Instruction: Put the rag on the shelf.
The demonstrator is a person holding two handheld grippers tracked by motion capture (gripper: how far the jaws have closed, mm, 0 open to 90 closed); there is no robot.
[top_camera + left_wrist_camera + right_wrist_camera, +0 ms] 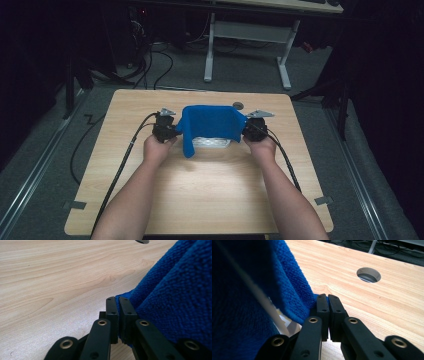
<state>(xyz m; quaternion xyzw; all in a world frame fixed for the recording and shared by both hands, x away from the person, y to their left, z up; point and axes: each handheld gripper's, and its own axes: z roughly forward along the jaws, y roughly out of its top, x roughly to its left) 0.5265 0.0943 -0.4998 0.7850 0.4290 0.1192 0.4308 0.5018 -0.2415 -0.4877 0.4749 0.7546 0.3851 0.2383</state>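
Blue towel (210, 125), terry pile, soft, light, floppy: held stretched above the table (200, 200) mid-far, sagging btwn corners, best taken at the hems. Left gripper (117, 315) clenched on its left corner, right gripper (328, 312) on the right. White pack (212, 143) lies under it. Pale wood-grain top w/ cable hole (368, 274).

This looks like a lab or recording room, not a home. A small light-wood table (200, 200) stands alone on grey carpet (45, 180), brightly lit while the edges of the room fall into darkness. Black cables (150, 65) tangle across the floor behind it, near the white metal legs of a second desk (250, 35). Metal rails (35, 170) run along the floor on both sides, and tape marks (75, 204) sit at the table's near corners. A round cable hole (368, 274) pierces the tabletop.
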